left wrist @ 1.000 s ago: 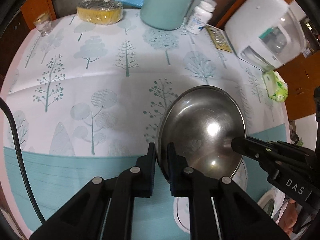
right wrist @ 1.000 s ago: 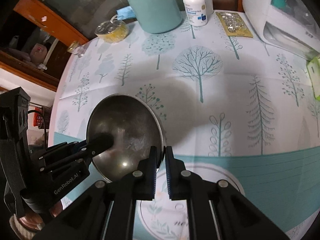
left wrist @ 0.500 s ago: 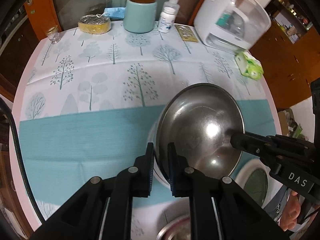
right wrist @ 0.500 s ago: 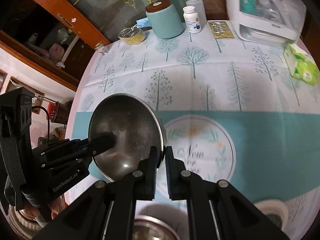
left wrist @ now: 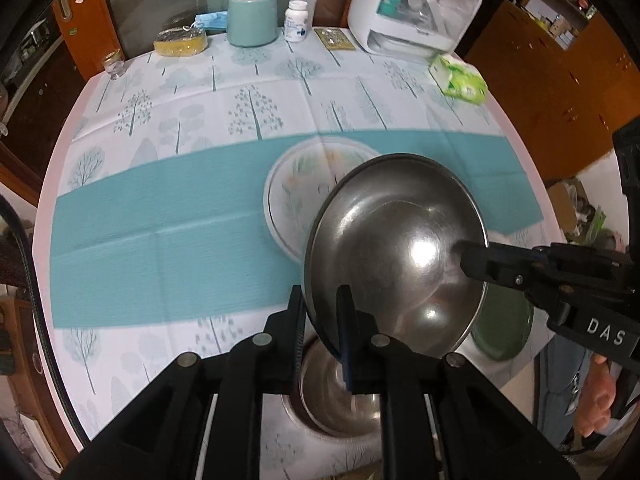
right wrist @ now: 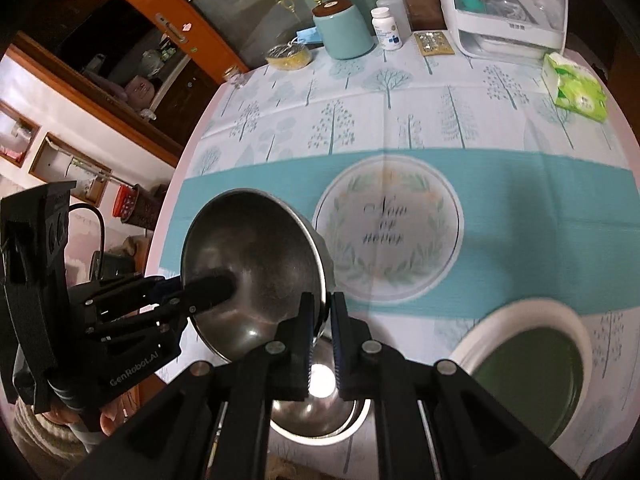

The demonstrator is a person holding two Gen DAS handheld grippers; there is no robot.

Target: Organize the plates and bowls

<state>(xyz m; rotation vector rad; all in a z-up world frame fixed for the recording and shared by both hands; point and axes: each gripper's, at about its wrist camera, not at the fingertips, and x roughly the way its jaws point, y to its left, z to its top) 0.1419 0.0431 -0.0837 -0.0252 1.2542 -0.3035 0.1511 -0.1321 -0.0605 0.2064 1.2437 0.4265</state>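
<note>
Round table under tree-print cloth [left wrist: 248, 92], wooden cabinets behind. Held tilted above near edge: steel bowl [left wrist: 394, 252], rim pinched on opposite sides by left gripper [left wrist: 320, 322] and right gripper [right wrist: 321, 320], both clamped on it. Likely light, rigid, slippery; best held at thin rim only. Directly beneath: second steel bowl [right wrist: 316, 412]. Nearby obstacles: printed plate [right wrist: 388, 236] beyond, green plate [right wrist: 528, 376] to right; jar [left wrist: 252, 16], bottles, tissue pack well apart.

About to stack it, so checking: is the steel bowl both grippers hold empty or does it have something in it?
Empty. The steel bowl shows only bare, shiny metal with glare inside in both wrist views.
</note>
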